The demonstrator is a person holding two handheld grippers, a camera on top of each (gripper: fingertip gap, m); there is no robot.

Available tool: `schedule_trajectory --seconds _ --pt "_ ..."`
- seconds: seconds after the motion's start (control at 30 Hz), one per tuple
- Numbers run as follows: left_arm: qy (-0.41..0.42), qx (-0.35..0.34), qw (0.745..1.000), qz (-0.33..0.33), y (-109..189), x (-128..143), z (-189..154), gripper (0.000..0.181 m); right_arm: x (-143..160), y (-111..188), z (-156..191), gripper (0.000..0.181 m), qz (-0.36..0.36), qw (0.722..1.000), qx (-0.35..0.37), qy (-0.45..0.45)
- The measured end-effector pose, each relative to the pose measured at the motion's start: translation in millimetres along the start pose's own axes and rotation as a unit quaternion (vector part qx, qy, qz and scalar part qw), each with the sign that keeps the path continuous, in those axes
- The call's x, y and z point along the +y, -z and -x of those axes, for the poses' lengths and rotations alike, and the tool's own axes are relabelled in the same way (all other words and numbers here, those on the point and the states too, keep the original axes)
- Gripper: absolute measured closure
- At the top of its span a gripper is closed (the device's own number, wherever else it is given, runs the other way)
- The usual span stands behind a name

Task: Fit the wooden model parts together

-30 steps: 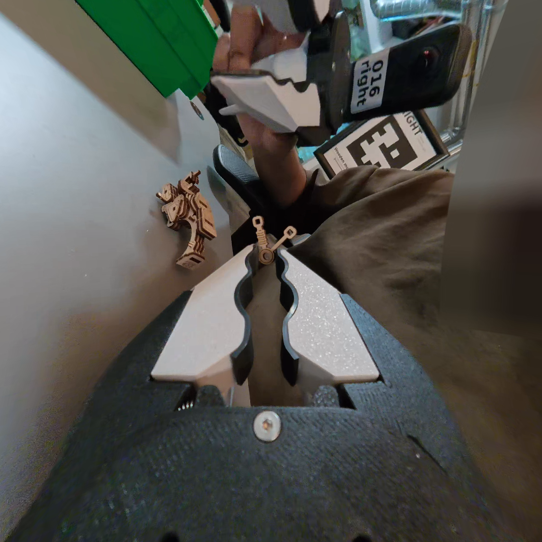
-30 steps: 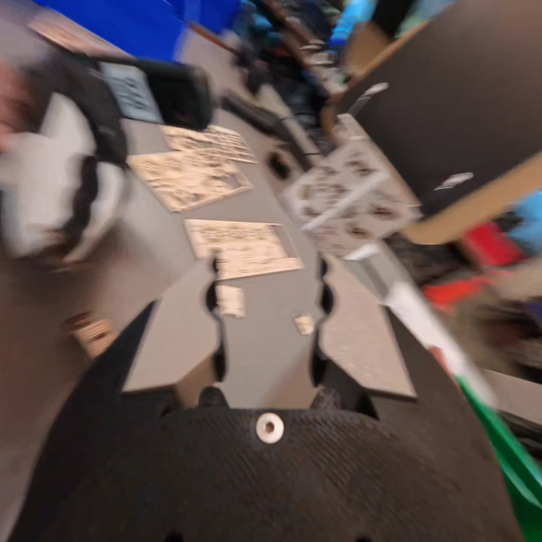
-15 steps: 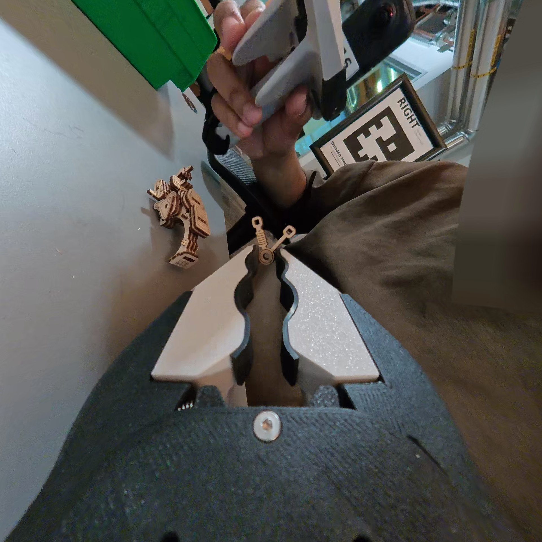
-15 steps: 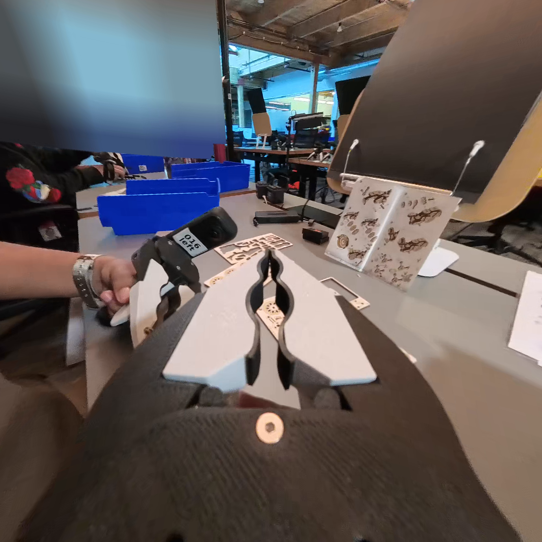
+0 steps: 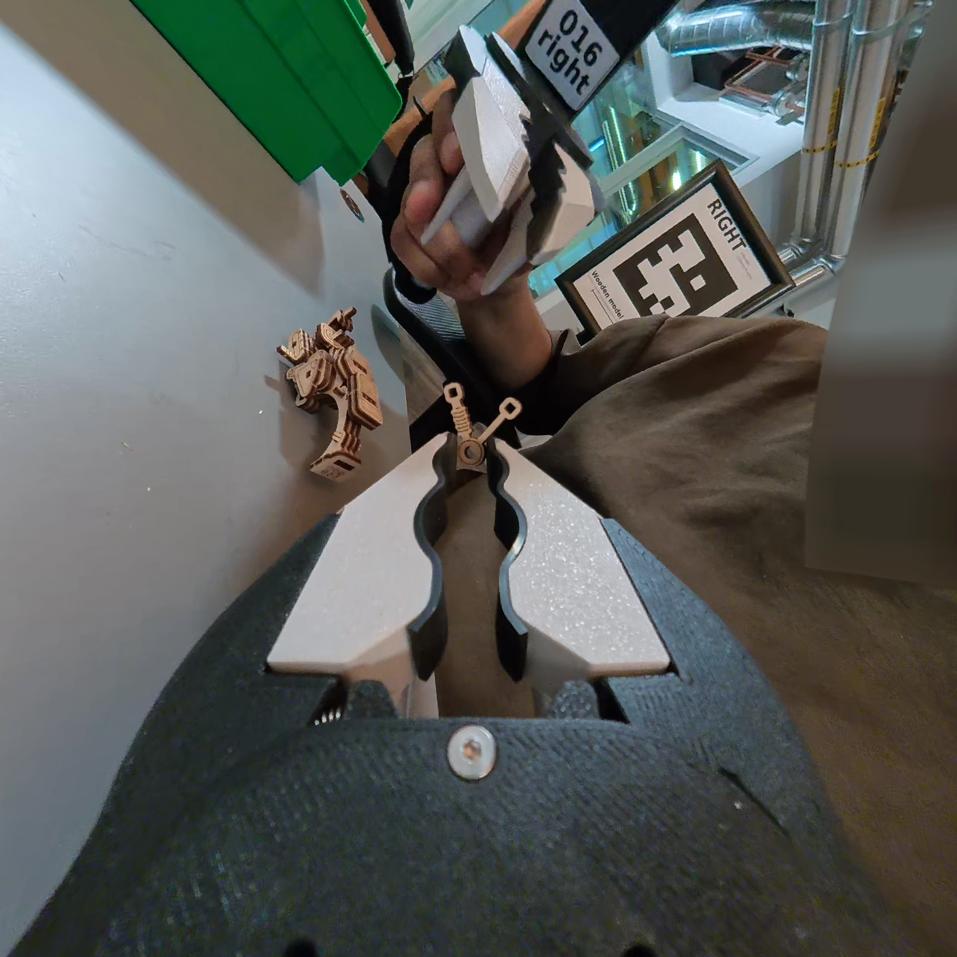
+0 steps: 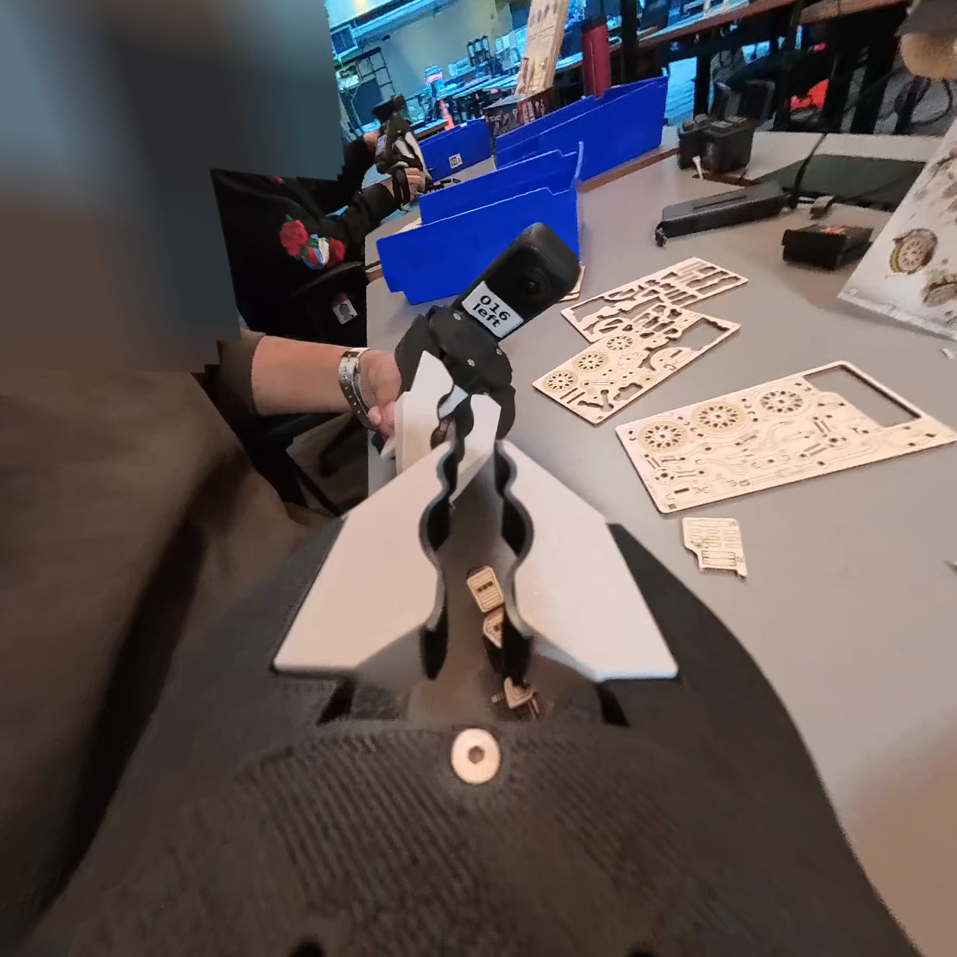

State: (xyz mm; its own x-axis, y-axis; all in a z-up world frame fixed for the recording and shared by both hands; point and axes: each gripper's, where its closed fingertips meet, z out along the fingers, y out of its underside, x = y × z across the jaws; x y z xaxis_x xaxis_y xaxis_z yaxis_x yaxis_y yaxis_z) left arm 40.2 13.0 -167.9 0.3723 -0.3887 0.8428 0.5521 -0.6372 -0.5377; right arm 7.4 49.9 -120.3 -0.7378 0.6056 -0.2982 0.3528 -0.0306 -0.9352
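My left gripper (image 5: pixel 468 453) is shut on a small wooden ring part with two thin arms (image 5: pixel 468 435), held off the table edge above the person's lap. A partly built wooden model (image 5: pixel 336 393) lies on the grey table (image 5: pixel 129 362) to its left. My right gripper (image 6: pixel 472 455) hangs above the model, whose pieces show through the gap (image 6: pixel 486 595). Its jaws stand a narrow gap apart with nothing between them. The left gripper (image 6: pixel 455 414) shows just beyond its tips. The right gripper also shows high in the left wrist view (image 5: pixel 518 171).
Laser-cut wooden part sheets (image 6: pixel 777 435) (image 6: pixel 637 357) and a small offcut (image 6: pixel 714 544) lie on the table to the right. Blue bins (image 6: pixel 492 228) stand behind, a green bin (image 5: pixel 290 77) and a framed marker card (image 5: pixel 673 264) nearby. Another person sits at the back left.
My right gripper went from wide open to closed, then parted slightly. It swung round to point at the left gripper, above the model. My left gripper kept its part and stayed put.
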Motion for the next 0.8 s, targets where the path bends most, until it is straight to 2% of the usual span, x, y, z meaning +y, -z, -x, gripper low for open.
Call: schedule_trajectory --seconds 0.07,0.13,0.27,0.3,0.33,0.37,0.43,0.5,0.6,0.8 --pt "-0.003 0.0 1.0 0.005 -0.3 1.1 -0.2 0.172 -0.1 -0.8 1.3 0.166 -0.006 1.0 -0.007 0.013" --pt "-0.005 -0.001 1.0 0.011 -0.9 2.9 0.3 0.172 0.6 -3.5 1.8 0.155 -0.013 0.999 -0.016 0.027" --pt "-0.012 -0.006 1.0 0.023 -1.9 6.1 1.7 0.172 10.0 -9.5 2.6 0.143 0.009 0.998 -0.026 0.056" --pt "-0.015 -0.009 1.0 0.024 -2.0 6.6 2.3 0.172 11.8 -10.7 1.4 0.151 0.012 0.997 -0.022 0.067" --pt "-0.019 -0.013 0.999 0.026 -2.0 6.9 3.0 0.172 12.1 -10.1 0.1 0.177 0.012 0.996 -0.018 0.082" --pt "-0.022 -0.015 0.999 0.027 -2.0 7.1 3.4 0.172 10.7 -8.8 -1.9 0.181 0.006 0.995 -0.008 0.098" --pt "-0.026 -0.018 0.999 0.027 -1.8 7.1 4.6 0.172 7.9 -7.0 -4.4 0.181 -0.003 0.994 0.002 0.11" --pt "-0.026 -0.021 0.999 0.025 -2.1 6.6 6.8 0.173 5.8 -6.6 -8.3 0.154 -0.016 0.994 0.009 0.111" --pt "-0.021 -0.02 0.999 0.018 -2.9 4.8 8.5 0.173 10.1 -1.7 -9.4 0.181 -0.011 0.992 0.016 0.122" --pt "-0.04 -0.028 0.999 0.001 -3.0 -3.5 7.0 0.172 21.2 -2.3 -17.9 0.181 0.027 0.99 0.055 0.128"
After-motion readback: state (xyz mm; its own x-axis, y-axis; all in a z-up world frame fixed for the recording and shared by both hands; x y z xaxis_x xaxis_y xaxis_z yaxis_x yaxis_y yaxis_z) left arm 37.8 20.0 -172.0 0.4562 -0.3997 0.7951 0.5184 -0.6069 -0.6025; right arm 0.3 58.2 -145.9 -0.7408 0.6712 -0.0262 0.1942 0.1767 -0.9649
